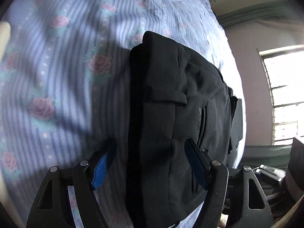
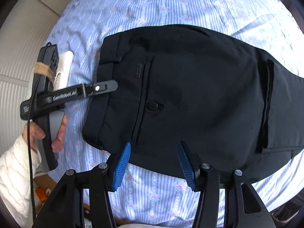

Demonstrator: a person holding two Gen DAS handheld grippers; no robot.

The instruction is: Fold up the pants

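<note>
On the striped bedsheet, folded black pants are lying; left gripper is straddling the waistband, jaws wide; right gripper is hovering near, jaws wide.

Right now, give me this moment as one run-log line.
pants: folded, on striped bedsheet | left hand-held gripper: open, straddling waistband end | right hand-held gripper: open, at near edge

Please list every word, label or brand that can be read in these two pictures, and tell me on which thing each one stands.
"GenRobot.AI": white letters on the arm of the left tongs, seen from the right wrist.
Small white label at the rear end of those tongs: too small to read.
Metal brand tag beside the back pocket of the black pants: letters too blurred to read in both views.
Striped rose bedsheet: no text.
</note>
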